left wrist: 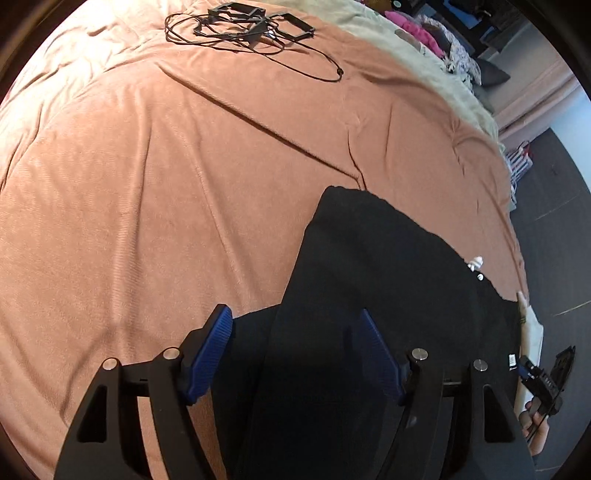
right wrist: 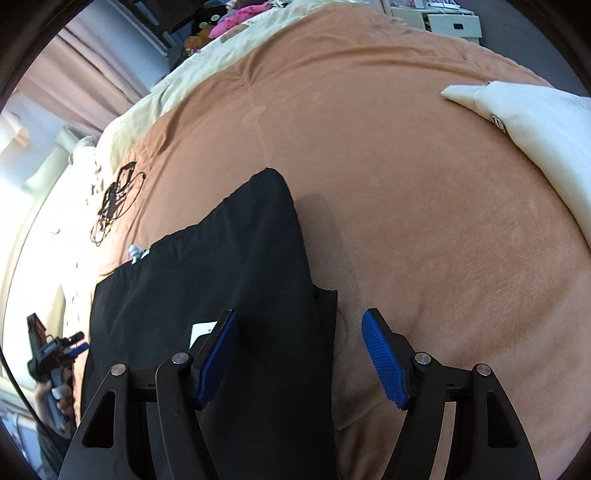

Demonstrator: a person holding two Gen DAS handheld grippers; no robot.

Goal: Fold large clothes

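Observation:
A large black garment [left wrist: 369, 277] lies partly folded on a brown bedspread [left wrist: 184, 166]; it also shows in the right wrist view [right wrist: 229, 266]. My left gripper [left wrist: 295, 332] is open, hovering over the garment's left edge. My right gripper [right wrist: 301, 332] is open over the garment's right edge, its left finger above the cloth and its right finger above the bedspread [right wrist: 424, 203]. Each gripper is seen small in the other's view, the right one [left wrist: 543, 380] and the left one [right wrist: 55, 354]. A white tag [right wrist: 201, 330] shows on the garment.
A tangle of black cables and frames [left wrist: 251, 26] lies at the far side of the bed, also seen in the right wrist view [right wrist: 114, 199]. A cream pillow [right wrist: 535, 136] lies to the right. Clothes are piled beyond the bed [left wrist: 436, 40]. Dark floor [left wrist: 554, 221] borders the bed.

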